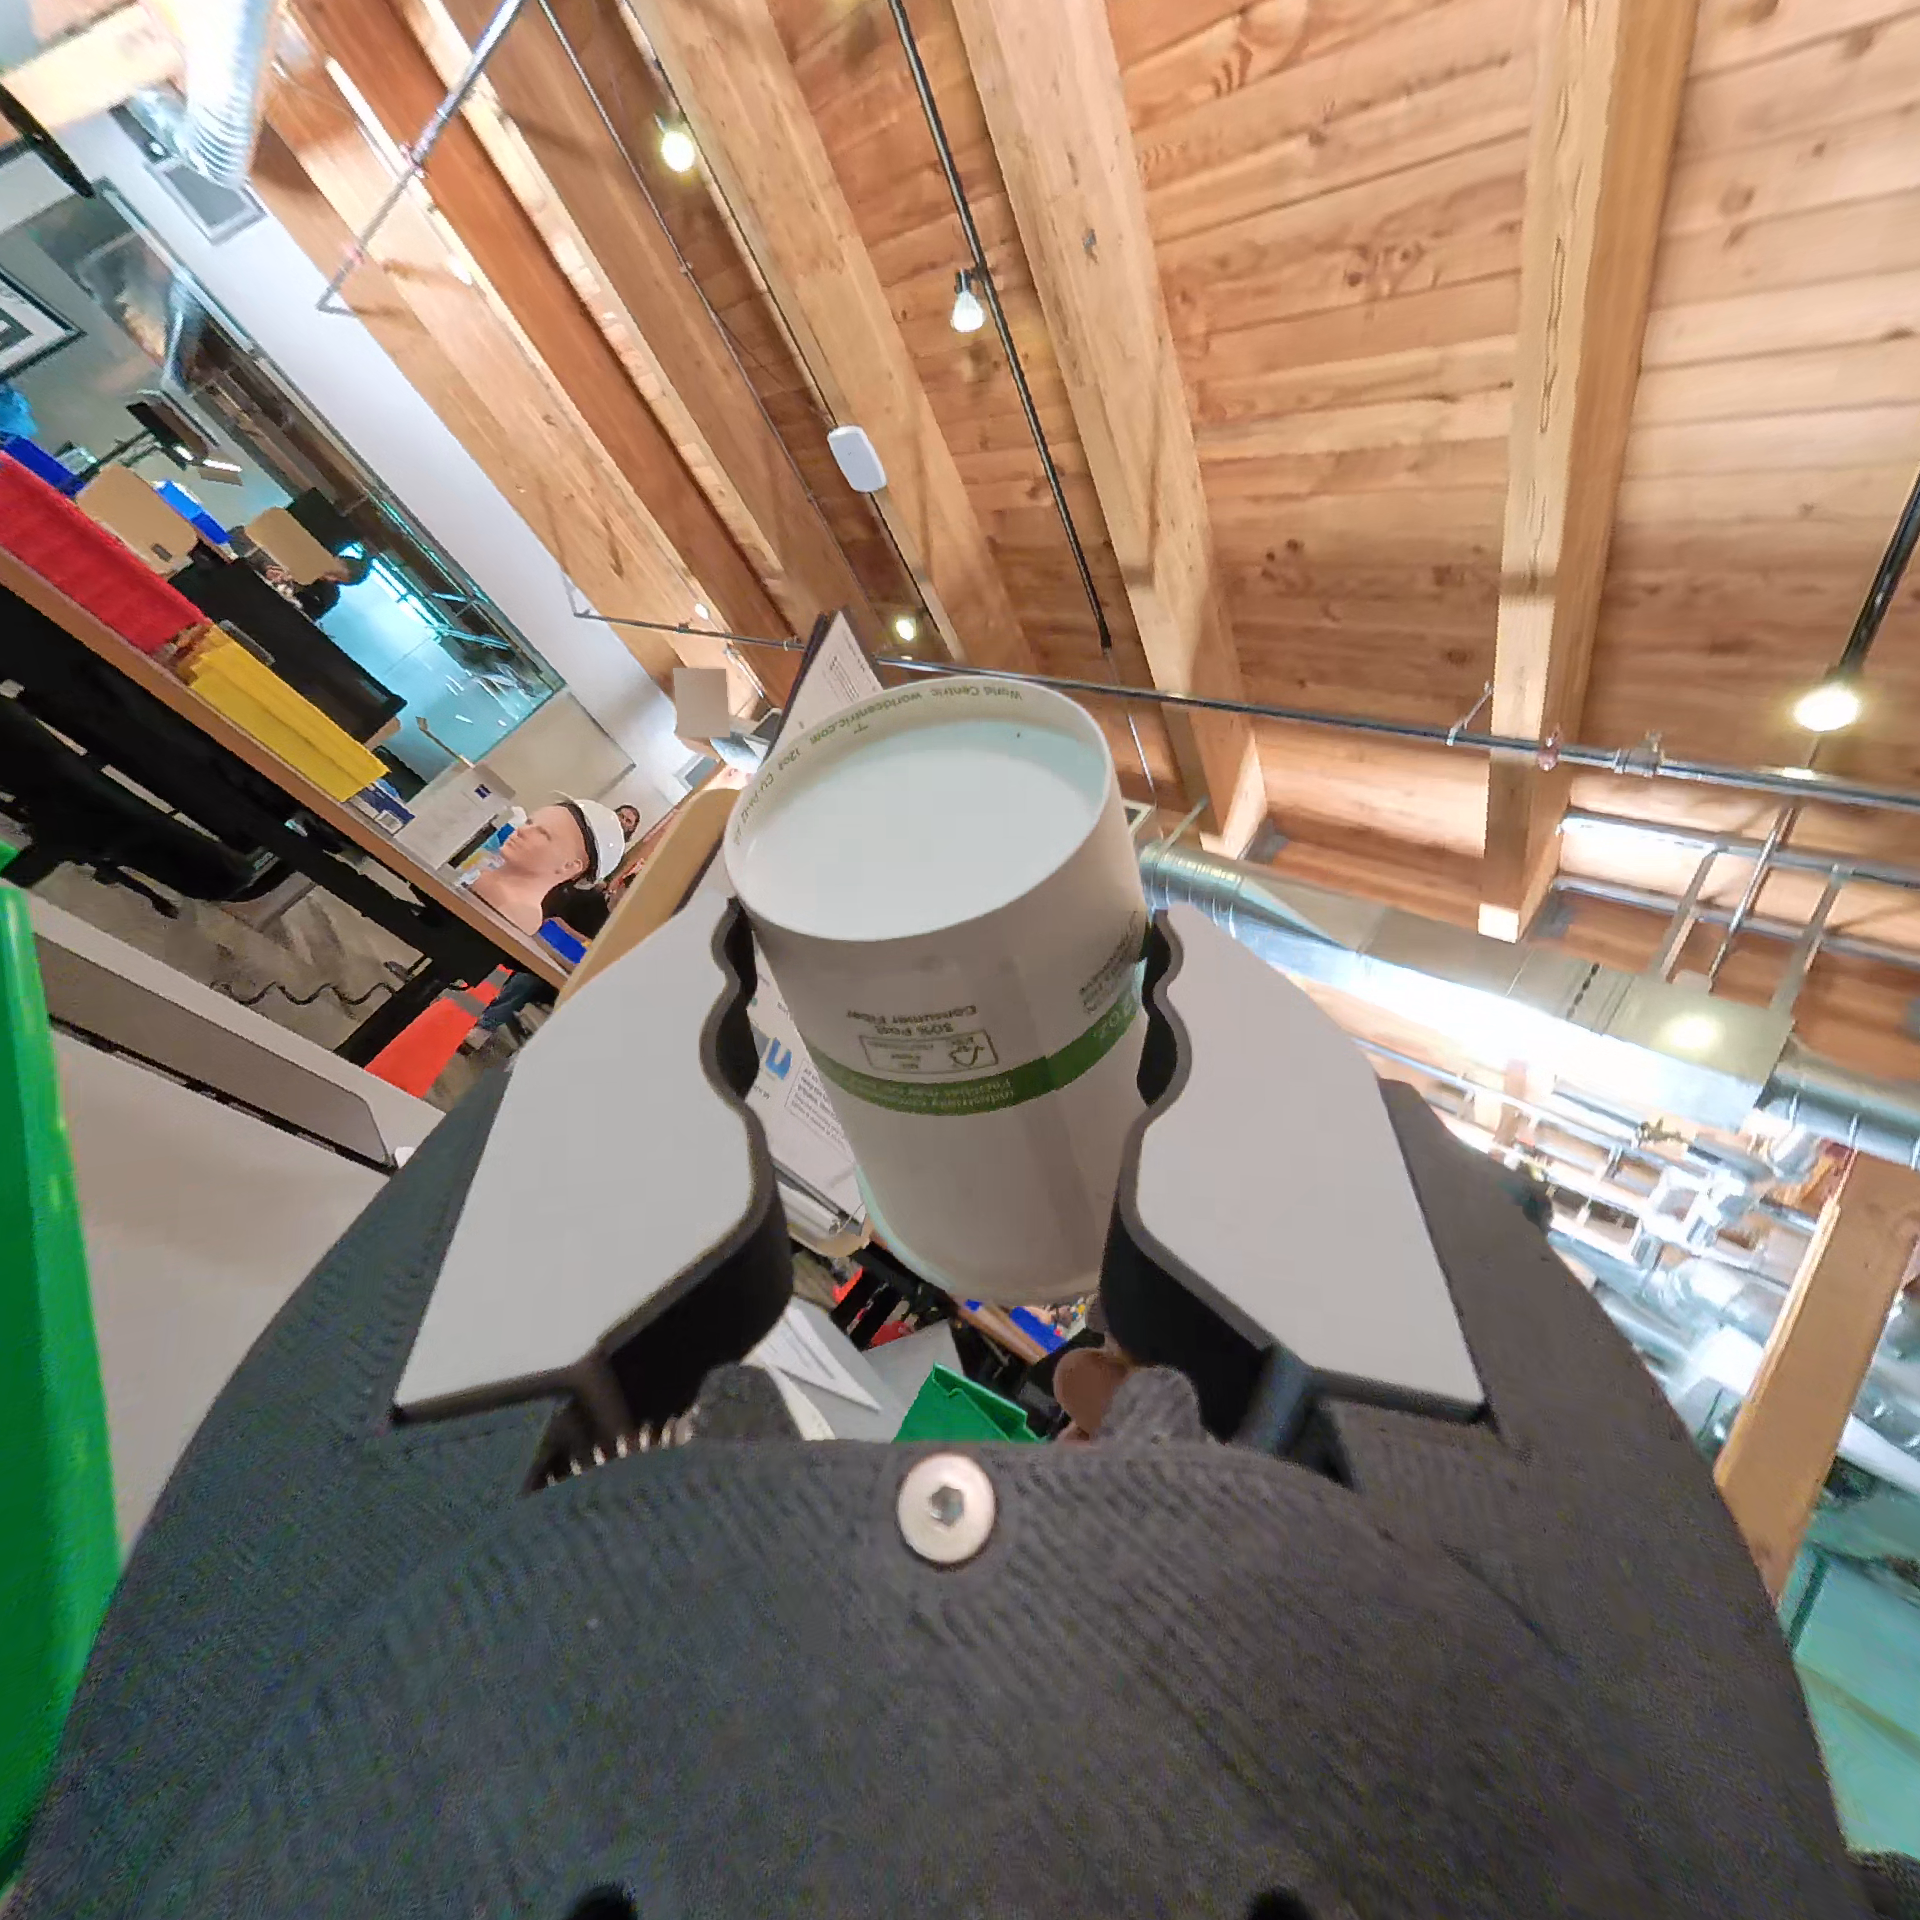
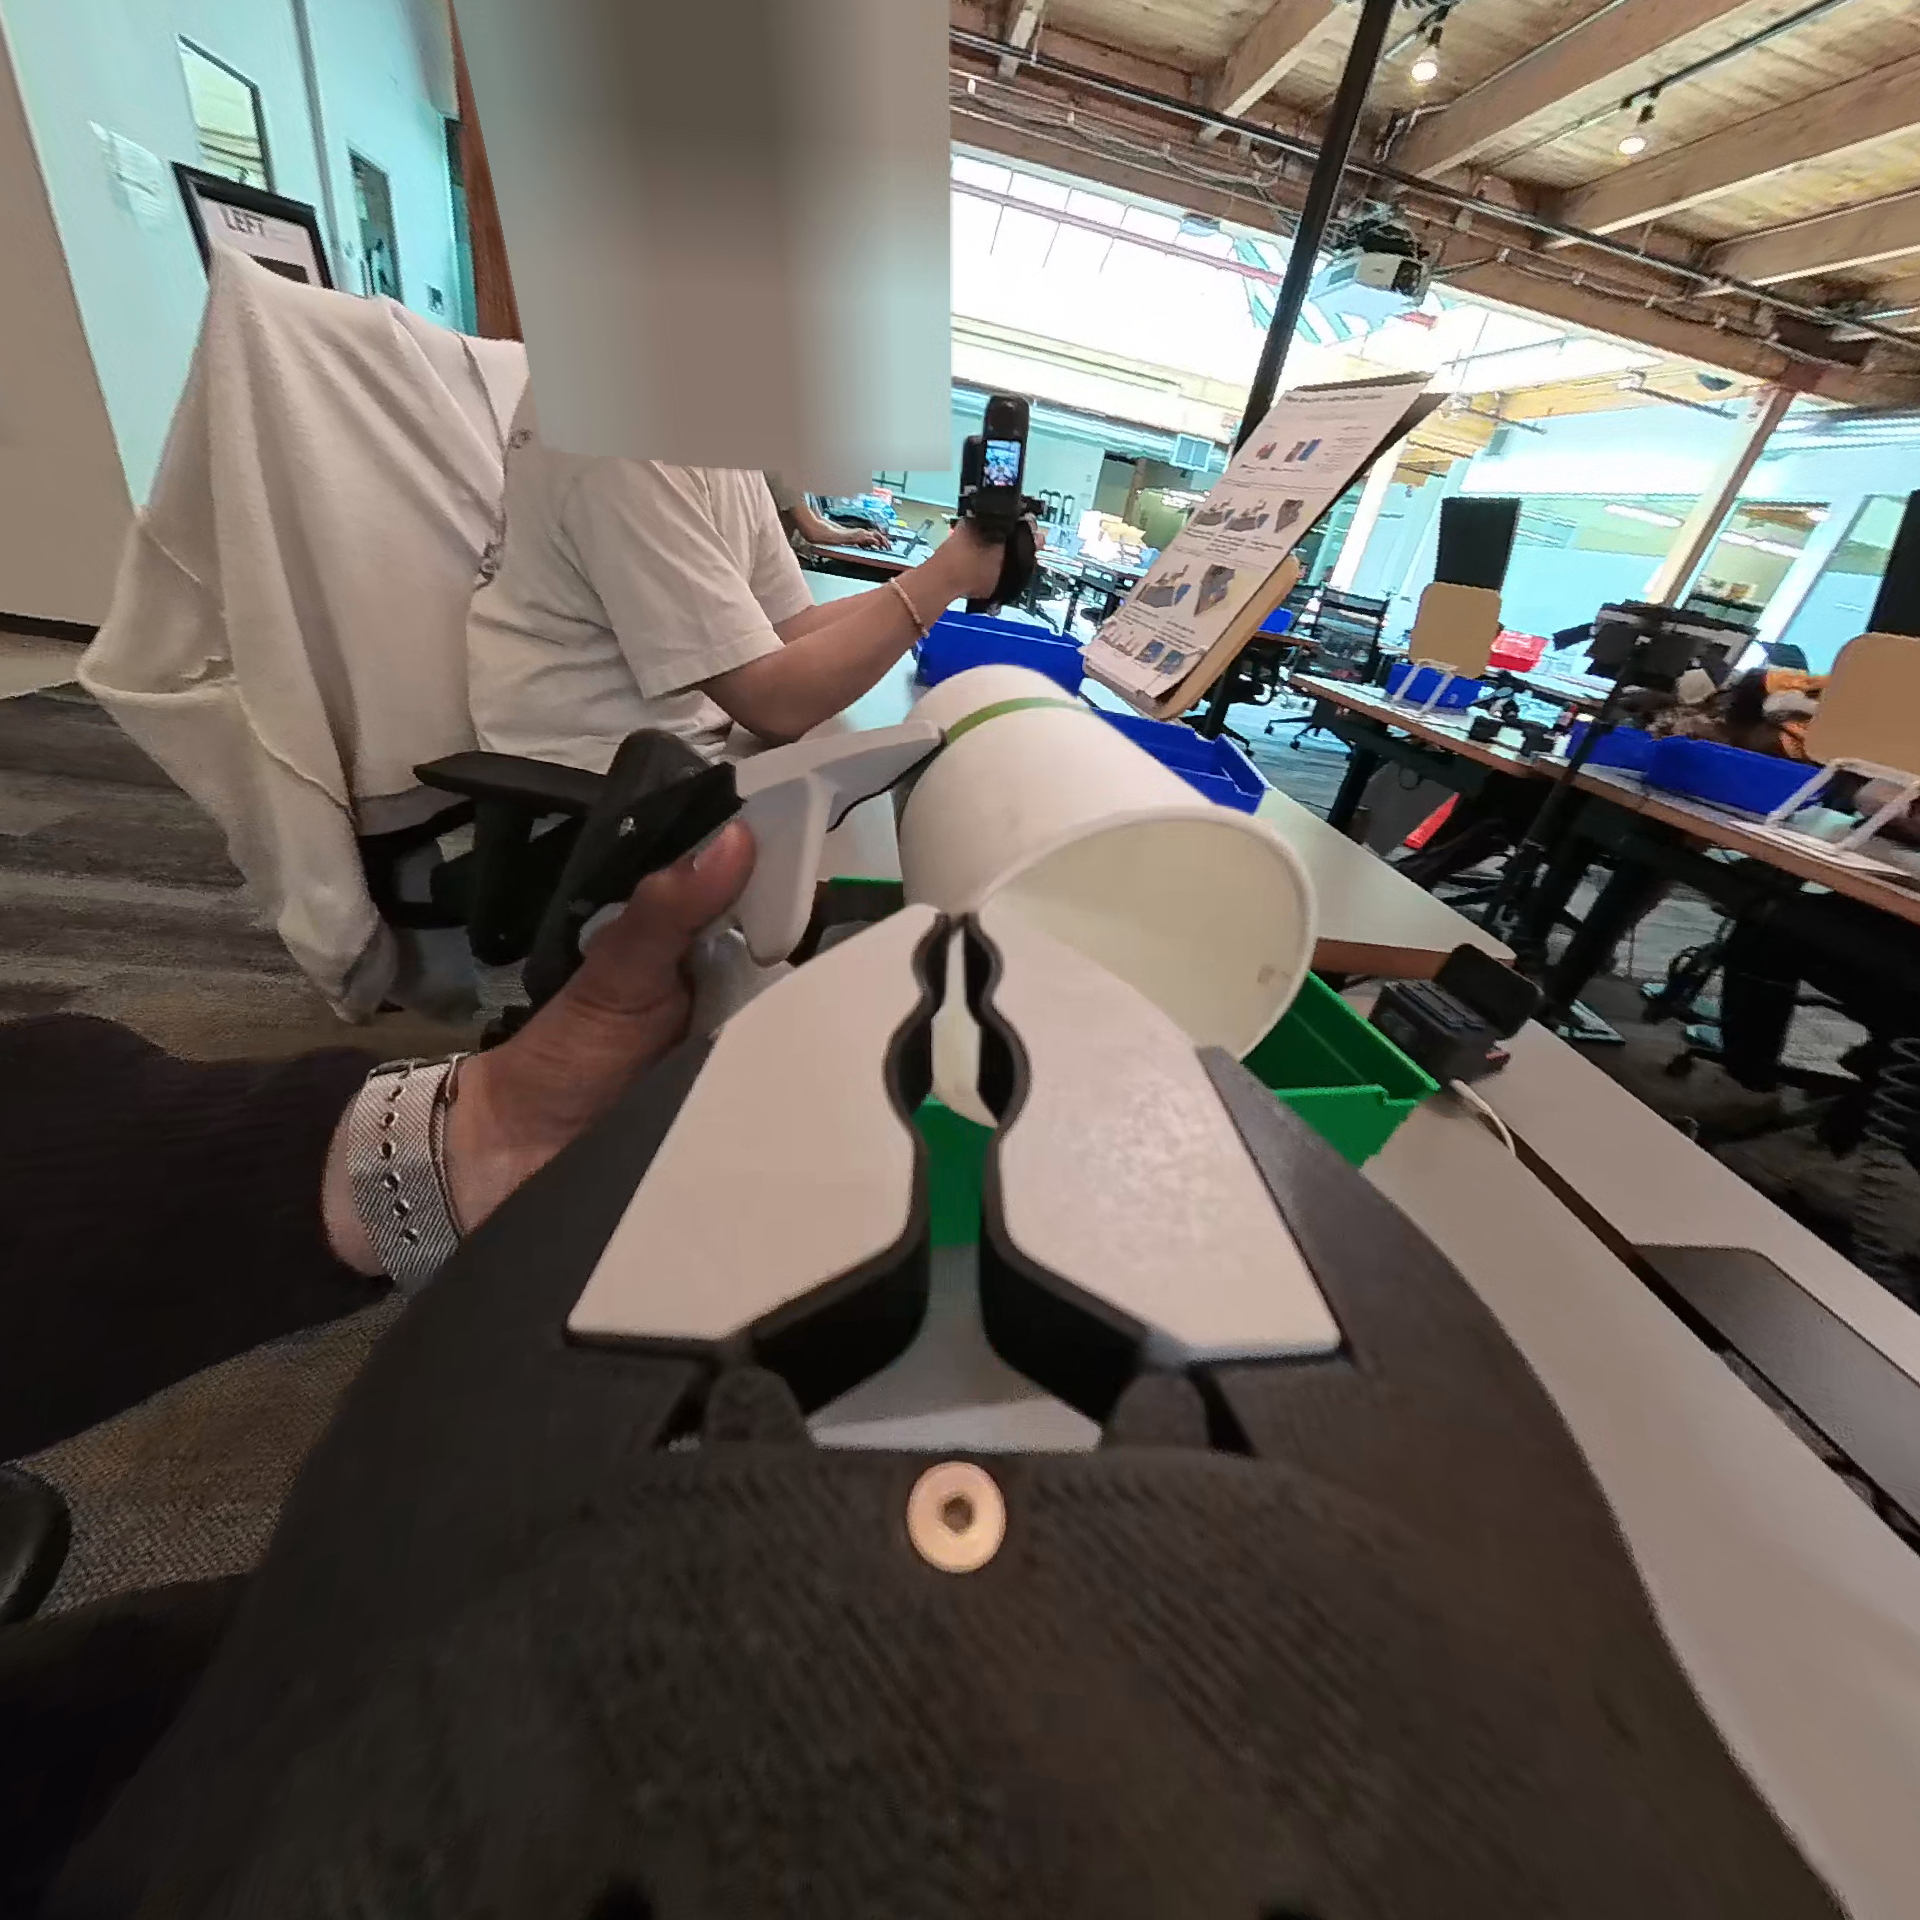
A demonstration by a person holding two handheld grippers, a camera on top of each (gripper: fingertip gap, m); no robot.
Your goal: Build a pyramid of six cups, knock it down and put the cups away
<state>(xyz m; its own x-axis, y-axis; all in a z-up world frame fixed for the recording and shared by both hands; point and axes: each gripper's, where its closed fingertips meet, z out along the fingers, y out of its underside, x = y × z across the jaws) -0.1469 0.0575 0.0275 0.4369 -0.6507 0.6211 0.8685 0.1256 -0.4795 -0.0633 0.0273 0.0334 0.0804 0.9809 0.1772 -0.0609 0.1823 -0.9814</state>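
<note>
Right gripper pinches paper cup's rim.

A pale grey table runs away from the camera in the right wrist view. A green bin sits on it, and everything else is placed from that bin. Just right of it lies a small black device with a white cable. Farther back along the table stand blue bins, one behind the other. Beyond those, a tilted board with printed sheets stands on the far end.
</note>
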